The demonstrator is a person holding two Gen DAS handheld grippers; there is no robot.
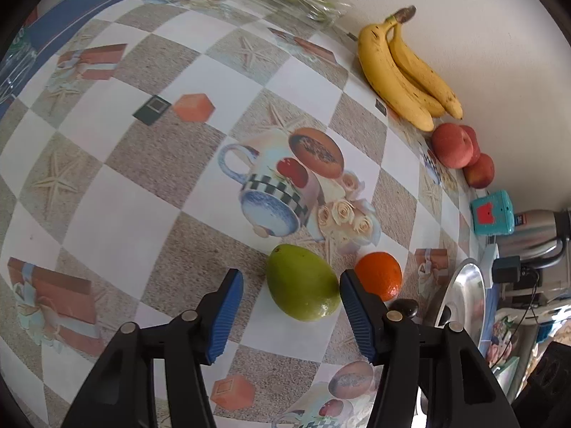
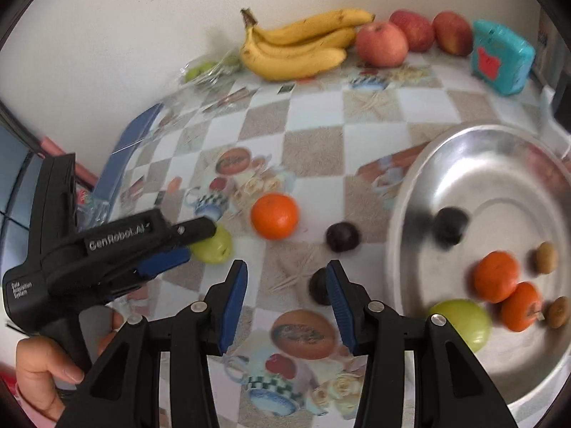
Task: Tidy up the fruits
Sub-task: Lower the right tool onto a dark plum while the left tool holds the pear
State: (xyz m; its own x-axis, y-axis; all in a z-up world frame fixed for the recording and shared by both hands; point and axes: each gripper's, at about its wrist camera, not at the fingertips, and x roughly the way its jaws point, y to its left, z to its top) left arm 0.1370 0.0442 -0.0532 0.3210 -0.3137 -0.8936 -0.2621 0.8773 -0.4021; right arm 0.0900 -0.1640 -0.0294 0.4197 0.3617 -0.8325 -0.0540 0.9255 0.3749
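Note:
My left gripper (image 1: pixel 291 281) is open around a green fruit (image 1: pixel 302 282) lying on the patterned tablecloth; its right finger touches the fruit's side. An orange (image 1: pixel 379 275) and a dark plum (image 1: pixel 405 307) lie just right of it. In the right wrist view the left gripper (image 2: pixel 189 242) reaches the same green fruit (image 2: pixel 214 246). My right gripper (image 2: pixel 287 285) is open and empty above the table, with a dark plum (image 2: pixel 319 289) by its right finger. An orange (image 2: pixel 274 216) and another plum (image 2: pixel 342 237) lie ahead. The steel tray (image 2: pixel 410 192) holds several fruits.
Bananas (image 2: pixel 299 46) and red apples (image 2: pixel 382 43) lie along the back wall, with a teal box (image 2: pixel 501 57) to their right. A clear bag of green fruits (image 2: pixel 207 69) sits at the back left. A metal kettle (image 1: pixel 531 235) stands beyond the tray.

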